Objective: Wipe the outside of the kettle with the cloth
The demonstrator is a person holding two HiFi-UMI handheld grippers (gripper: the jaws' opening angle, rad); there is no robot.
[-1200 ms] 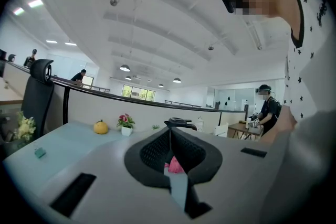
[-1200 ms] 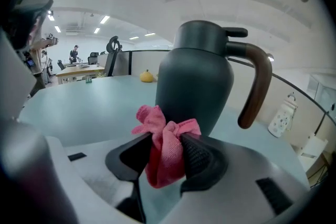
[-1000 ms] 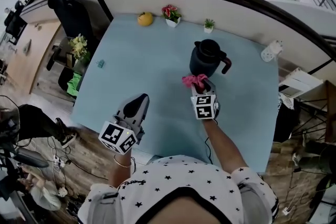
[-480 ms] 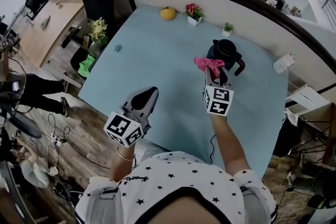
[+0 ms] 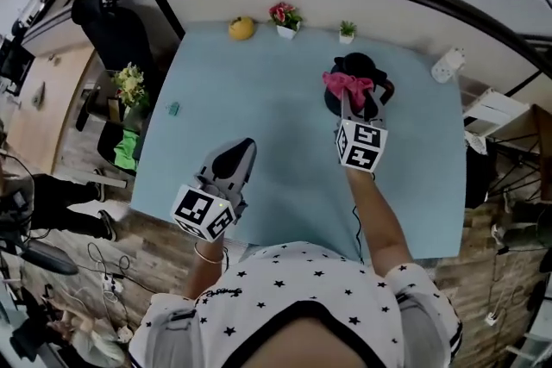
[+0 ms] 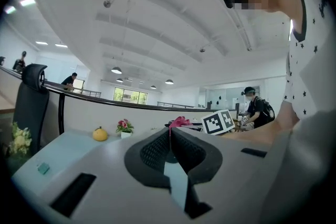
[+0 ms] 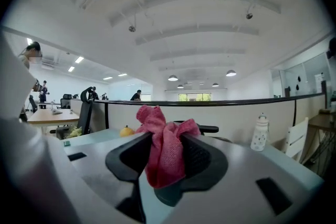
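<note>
A: Counts?
B: One kettle [image 5: 355,63], one pink cloth [image 5: 347,85] and two grippers are seen.
A: Fingers?
B: Right gripper [image 5: 348,102]: clamped on cloth, held at kettle's near side, far across the surface [image 5: 259,99]. Kettle partly hidden; contact can't be told. Left gripper [image 5: 241,152]: pressed together, nothing held.

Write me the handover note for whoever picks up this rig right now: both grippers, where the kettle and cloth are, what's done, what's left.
Right gripper: shut on the pink cloth, held at the upper near side of the kettle. Contact cannot be confirmed.
Left gripper: jaws together, nothing between them, hovering over the table's near left part, away from the kettle.
Kettle: black, upright at the far right of the table, handle pointing right.
Done: cloth is gripped and brought to the kettle.
Left: wipe around the outside of the kettle. How much is already wiped cannot be judged from here.
</note>
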